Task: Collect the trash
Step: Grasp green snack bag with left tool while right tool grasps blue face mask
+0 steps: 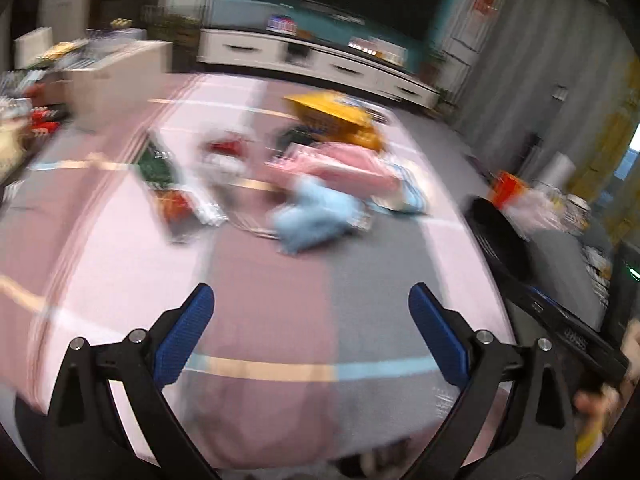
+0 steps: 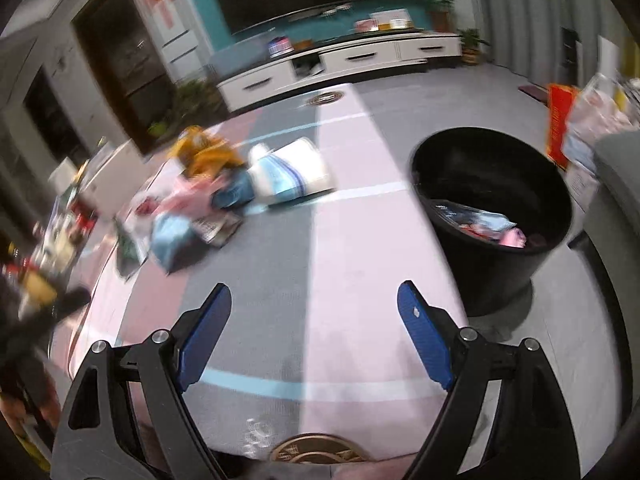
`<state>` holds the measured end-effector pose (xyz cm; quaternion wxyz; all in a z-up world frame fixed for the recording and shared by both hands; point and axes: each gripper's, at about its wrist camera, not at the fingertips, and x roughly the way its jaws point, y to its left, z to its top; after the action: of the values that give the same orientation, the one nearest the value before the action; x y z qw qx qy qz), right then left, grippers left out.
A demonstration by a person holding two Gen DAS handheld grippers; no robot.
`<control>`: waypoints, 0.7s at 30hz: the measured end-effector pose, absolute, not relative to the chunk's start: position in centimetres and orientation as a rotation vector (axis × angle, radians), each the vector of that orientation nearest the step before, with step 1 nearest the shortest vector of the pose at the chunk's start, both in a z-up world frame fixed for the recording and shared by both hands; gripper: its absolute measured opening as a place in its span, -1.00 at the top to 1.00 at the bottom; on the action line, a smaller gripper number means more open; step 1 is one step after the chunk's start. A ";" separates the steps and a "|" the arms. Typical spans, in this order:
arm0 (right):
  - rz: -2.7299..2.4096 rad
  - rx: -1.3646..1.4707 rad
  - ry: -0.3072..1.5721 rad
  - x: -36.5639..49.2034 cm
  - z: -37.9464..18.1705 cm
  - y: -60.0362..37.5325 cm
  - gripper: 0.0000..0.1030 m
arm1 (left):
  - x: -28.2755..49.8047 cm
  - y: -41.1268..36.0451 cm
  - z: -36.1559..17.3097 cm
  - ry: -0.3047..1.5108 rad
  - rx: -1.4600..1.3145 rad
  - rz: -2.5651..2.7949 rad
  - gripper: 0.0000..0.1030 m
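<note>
A living room with a dark television on a teal wall and a low white cabinet [image 2: 340,66] beneath it surrounds a surface [image 2: 352,248] draped in pink, mauve and grey cloth. Near its middle lies a blurred heap of trash: a pale blue bag [image 1: 316,216], a pink packet [image 1: 340,168], a yellow wrapper [image 1: 340,114] and a white-and-blue pouch [image 2: 292,176]. A black bin [image 2: 496,216] beside the surface's edge already holds wrappers, while the left tool [image 1: 312,336] and right tool [image 2: 316,332] both hover spread wide and empty above bare cloth.
</note>
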<state>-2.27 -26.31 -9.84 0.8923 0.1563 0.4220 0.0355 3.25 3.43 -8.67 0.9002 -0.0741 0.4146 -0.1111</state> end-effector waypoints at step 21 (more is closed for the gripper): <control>0.322 0.331 0.950 6.6 -12.3 -14.5 -0.62 | 10.3 12.6 -12.4 0.866 -0.377 -0.050 -0.88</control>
<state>6.62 -14.55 -12.32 0.8637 0.1579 0.4533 0.1534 10.31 12.61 -12.39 0.8903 -0.1814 0.4170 -0.0241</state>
